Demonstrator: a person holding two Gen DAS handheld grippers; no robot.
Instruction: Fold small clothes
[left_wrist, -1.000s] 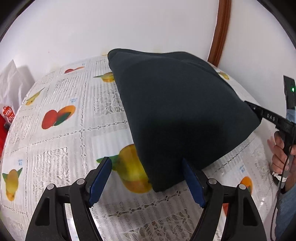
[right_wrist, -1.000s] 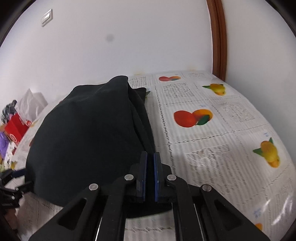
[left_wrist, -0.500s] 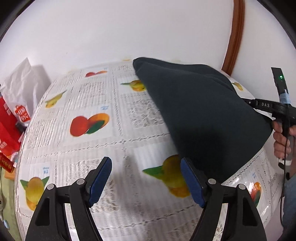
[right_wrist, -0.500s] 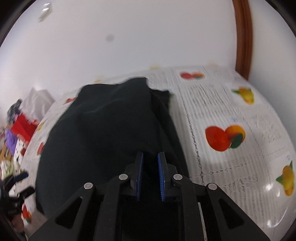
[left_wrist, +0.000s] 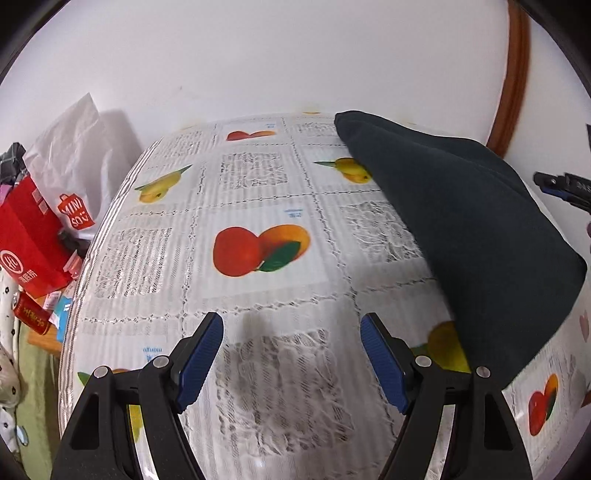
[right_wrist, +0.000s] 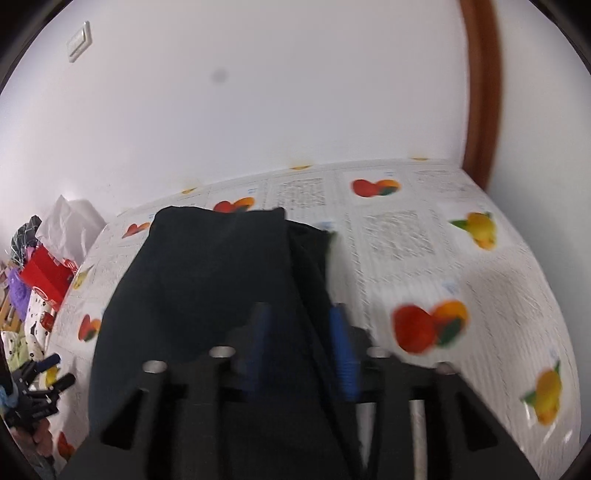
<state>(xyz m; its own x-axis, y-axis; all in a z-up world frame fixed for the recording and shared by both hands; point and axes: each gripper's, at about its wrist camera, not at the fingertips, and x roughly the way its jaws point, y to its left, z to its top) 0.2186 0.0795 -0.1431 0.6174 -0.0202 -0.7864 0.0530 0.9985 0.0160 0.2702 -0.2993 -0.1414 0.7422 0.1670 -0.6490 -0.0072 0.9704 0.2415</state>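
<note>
the left tool (left_wrist: 291, 354) is spread wide over bare tabletop (left_wrist: 258, 192), nothing between its pads; the one dark garment (left_wrist: 480, 236) lies folded to its right, apart from it. the right tool (right_wrist: 301, 343) has just been opening, its pads parted with the dark garment (right_wrist: 207, 288) lying under and between them, seemingly let go, though blur hides the contact. only the left view shows the red bags (left_wrist: 33, 236) up close; only the right shows a wall switch (right_wrist: 78, 41).

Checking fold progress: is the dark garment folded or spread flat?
Folded: the dark garment lies doubled on the tablecloth, with stacked layer edges visible along its right side in the right wrist view.
</note>
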